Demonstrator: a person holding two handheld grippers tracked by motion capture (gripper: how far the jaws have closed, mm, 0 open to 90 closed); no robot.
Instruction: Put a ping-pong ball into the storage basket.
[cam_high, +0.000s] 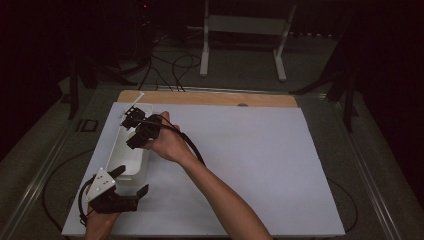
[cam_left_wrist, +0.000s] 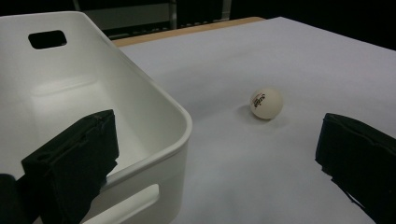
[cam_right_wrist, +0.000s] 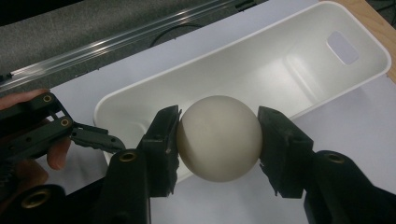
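Right gripper (cam_right_wrist: 218, 140): its 2 black jaws are clamped on a white ball (cam_right_wrist: 219, 137), 1 pad on each side, above the rim of the white bin (cam_right_wrist: 140, 95).
Held ball in high view: hidden behind the right gripper (cam_high: 131, 116) and the hand; I cannot make it out there.
Left gripper (cam_left_wrist: 215, 154): jaws wide apart, nothing between the pads; one jaw sits inside the bin's near end, over the bin wall (cam_left_wrist: 154, 121), the other over the white sheet (cam_left_wrist: 289, 60).
Left gripper in high view: seen at (cam_high: 131, 180), at the bin's near end (cam_high: 131, 170); its hand is cut off by the bottom edge.
Second ball (cam_left_wrist: 266, 103): lies loose on the sheet outside the bin, well apart from both left jaws; its print is too small to read.
Second ball in high view: hidden under the right forearm, or too small to tell.
Bin: its inside looks bare where it can be seen; the near corner is covered by the jaws in both gripper views.
Room beyond the table (cam_high: 210, 97): dark, hard to make out.
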